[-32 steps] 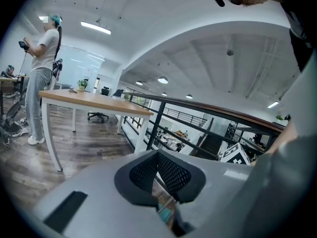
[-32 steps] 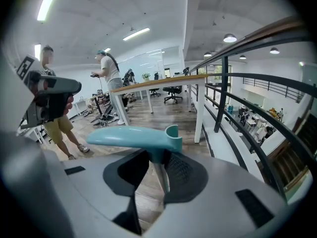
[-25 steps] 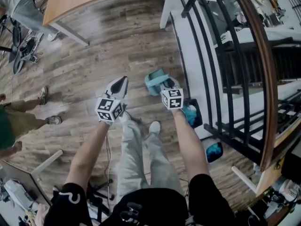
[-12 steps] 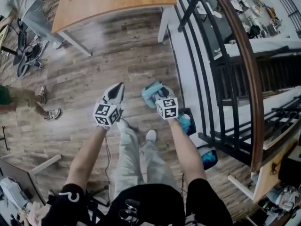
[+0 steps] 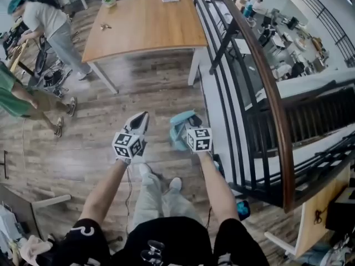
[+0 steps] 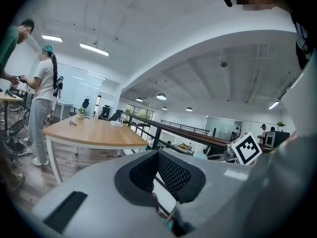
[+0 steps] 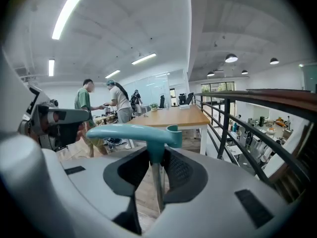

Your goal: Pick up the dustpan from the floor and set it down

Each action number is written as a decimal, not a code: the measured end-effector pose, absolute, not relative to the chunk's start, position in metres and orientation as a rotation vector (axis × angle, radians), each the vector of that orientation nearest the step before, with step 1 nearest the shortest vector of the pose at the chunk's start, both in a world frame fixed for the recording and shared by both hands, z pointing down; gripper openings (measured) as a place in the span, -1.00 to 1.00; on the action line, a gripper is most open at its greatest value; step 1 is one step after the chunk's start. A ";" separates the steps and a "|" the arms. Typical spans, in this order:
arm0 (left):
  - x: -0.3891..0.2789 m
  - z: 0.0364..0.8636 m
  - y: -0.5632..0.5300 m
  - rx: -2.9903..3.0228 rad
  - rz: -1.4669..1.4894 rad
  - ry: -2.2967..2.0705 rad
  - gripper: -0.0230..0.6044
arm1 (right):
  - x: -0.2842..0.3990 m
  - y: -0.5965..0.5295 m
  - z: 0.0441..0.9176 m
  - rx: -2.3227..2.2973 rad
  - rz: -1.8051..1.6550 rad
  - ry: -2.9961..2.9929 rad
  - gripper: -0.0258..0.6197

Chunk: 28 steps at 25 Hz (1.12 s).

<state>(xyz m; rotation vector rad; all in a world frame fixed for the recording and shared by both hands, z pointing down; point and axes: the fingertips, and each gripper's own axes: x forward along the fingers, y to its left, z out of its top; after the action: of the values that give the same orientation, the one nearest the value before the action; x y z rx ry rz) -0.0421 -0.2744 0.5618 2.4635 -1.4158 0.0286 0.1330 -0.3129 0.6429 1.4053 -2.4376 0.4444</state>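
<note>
The teal dustpan [image 5: 178, 125] hangs above the wood floor, and my right gripper [image 5: 186, 127] is shut on its handle. In the right gripper view the teal handle [image 7: 133, 133] lies crosswise over the jaw tips of the right gripper [image 7: 154, 151], with a thin metal rod [image 7: 157, 187] running down between the pads. My left gripper [image 5: 142, 117] is held beside it at the left, jaws together in a point, holding nothing I can see. In the left gripper view the left gripper [image 6: 158, 155] has its dark pads meeting at the tip.
A wooden table [image 5: 144, 21] stands ahead. A black railing with a brown top rail [image 5: 244, 54] runs along the right, with a drop beyond it. Two people [image 5: 47, 21] [image 5: 16, 93] stand at the far left. A teal item [image 5: 242, 208] lies by the railing's foot.
Both grippers have risen from near the floor, the right one carrying the dustpan up with it. The view has tilted up, so the table and people show more fully.
</note>
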 end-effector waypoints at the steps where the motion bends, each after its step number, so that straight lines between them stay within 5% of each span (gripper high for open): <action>1: -0.042 0.552 -0.271 2.468 0.020 -1.418 -0.94 | 0.134 -0.311 0.629 1.415 0.439 -2.445 -0.65; 15: -0.062 0.427 -0.240 2.511 -0.052 -1.546 -0.94 | 0.147 -0.291 0.433 1.490 0.243 -2.597 -0.65; 28: -0.073 0.398 -0.233 2.540 -0.064 -1.591 -0.94 | 0.146 -0.284 0.386 1.480 0.145 -2.632 -0.65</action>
<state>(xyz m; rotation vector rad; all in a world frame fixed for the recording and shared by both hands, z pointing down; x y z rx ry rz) -0.0734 -0.2332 0.3982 2.5398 -1.5912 -0.0641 0.1458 -0.2841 0.3862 1.4801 -2.6324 0.1448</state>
